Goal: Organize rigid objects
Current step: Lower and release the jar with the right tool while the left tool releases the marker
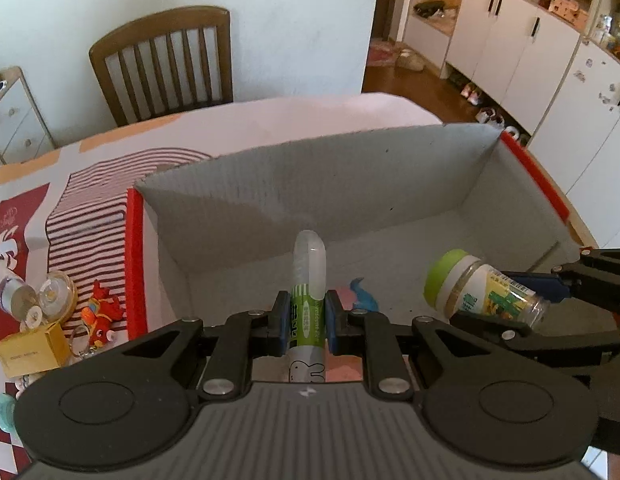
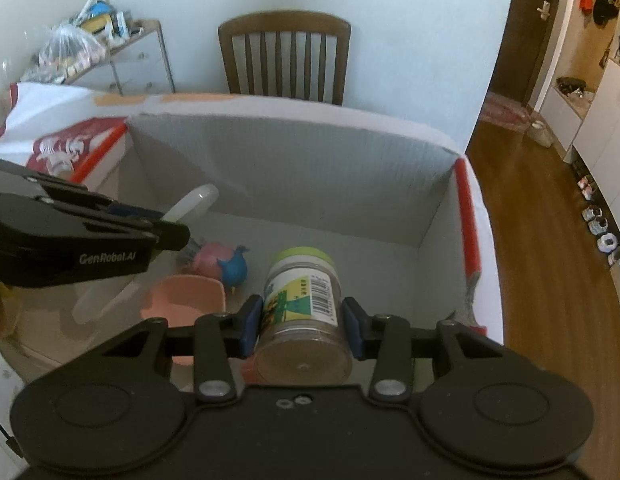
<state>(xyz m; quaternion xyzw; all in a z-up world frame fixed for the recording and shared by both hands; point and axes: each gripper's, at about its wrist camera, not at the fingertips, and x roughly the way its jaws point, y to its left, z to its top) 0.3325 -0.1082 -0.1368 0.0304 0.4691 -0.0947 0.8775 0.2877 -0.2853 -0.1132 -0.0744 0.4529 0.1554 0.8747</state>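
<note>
A plain white wall (image 2: 310,20) stands behind the counter (image 1: 294,120), which is covered by a cloth printed in white, red and stripes. A brown wooden chair (image 2: 285,60) with a slatted back is placed against this wall, at the counter's far edge. A small white drawer unit (image 2: 138,64), its top piled with clutter, stands to the left of the chair. To the right, a brown wood floor (image 2: 541,240) leads to white cabinets (image 1: 509,40) with dark handles; shoes (image 2: 599,222) line their base. Daylight fills the room evenly.
</note>
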